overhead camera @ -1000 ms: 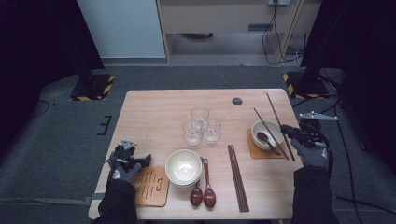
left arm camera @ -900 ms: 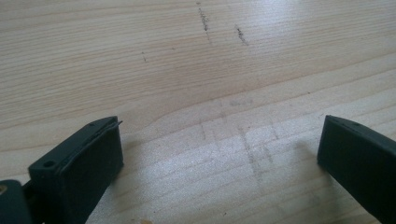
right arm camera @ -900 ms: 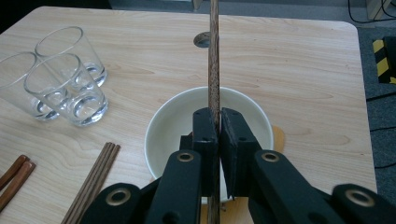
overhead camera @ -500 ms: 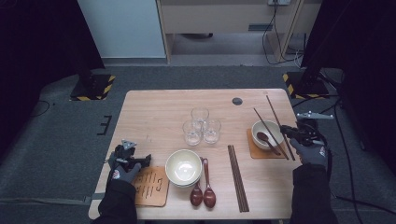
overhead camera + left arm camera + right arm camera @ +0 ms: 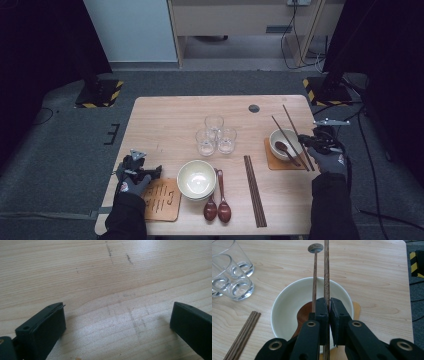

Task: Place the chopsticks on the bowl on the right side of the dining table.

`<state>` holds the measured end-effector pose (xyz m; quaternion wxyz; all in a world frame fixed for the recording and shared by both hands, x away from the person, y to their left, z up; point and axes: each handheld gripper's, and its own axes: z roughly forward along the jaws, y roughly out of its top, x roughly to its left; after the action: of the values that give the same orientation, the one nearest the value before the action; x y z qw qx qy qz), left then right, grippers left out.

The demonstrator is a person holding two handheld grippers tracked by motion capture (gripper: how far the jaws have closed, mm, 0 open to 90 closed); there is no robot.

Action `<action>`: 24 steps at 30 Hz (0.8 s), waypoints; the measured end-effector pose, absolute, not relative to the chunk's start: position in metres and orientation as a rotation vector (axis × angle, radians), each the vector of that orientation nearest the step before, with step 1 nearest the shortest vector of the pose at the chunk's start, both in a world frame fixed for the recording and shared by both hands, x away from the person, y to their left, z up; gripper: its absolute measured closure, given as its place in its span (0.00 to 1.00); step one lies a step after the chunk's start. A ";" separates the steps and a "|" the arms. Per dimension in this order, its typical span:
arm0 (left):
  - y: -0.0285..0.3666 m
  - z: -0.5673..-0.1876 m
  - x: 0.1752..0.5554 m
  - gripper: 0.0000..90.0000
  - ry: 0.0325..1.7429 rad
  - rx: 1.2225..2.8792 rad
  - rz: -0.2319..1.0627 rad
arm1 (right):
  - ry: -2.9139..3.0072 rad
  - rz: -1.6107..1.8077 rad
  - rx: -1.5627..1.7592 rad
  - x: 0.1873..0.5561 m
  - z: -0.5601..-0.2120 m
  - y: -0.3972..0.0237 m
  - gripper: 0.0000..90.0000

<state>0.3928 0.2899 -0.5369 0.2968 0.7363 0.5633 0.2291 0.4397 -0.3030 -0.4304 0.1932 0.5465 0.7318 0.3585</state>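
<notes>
My right gripper (image 5: 329, 302) is shut on a dark wooden chopstick (image 5: 326, 270) that reaches out over a small white bowl (image 5: 287, 305). A second chopstick (image 5: 314, 277) lies just left of it across the bowl; I cannot tell whether the jaws touch it. A brown spoon (image 5: 303, 313) rests inside the bowl. In the high view the right gripper (image 5: 306, 141) is at the table's right edge, beside the bowl (image 5: 275, 137) on its orange coaster (image 5: 270, 161). My left gripper (image 5: 117, 315) stands open over bare wood, near the table's left front edge (image 5: 150, 172).
Three glasses (image 5: 215, 134) stand mid-table. A larger white bowl (image 5: 196, 179), two brown spoons (image 5: 217, 209), another pair of chopsticks (image 5: 254, 192) and a second coaster (image 5: 161, 199) lie along the front. A dark round spot (image 5: 254, 108) marks the far side of the table.
The right hand has shifted slightly towards the small bowl, still gripping the chopstick. The left hand has not moved.
</notes>
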 end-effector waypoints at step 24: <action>0.290 -0.537 0.393 0.00 1.497 1.958 0.609 | 2.127 0.913 1.552 0.455 -0.449 -0.294 0.95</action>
<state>0.3928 0.2899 -0.5369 0.2968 0.7363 0.5632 0.2291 0.4548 -0.2936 -0.4485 0.1764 0.5481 0.7513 0.3225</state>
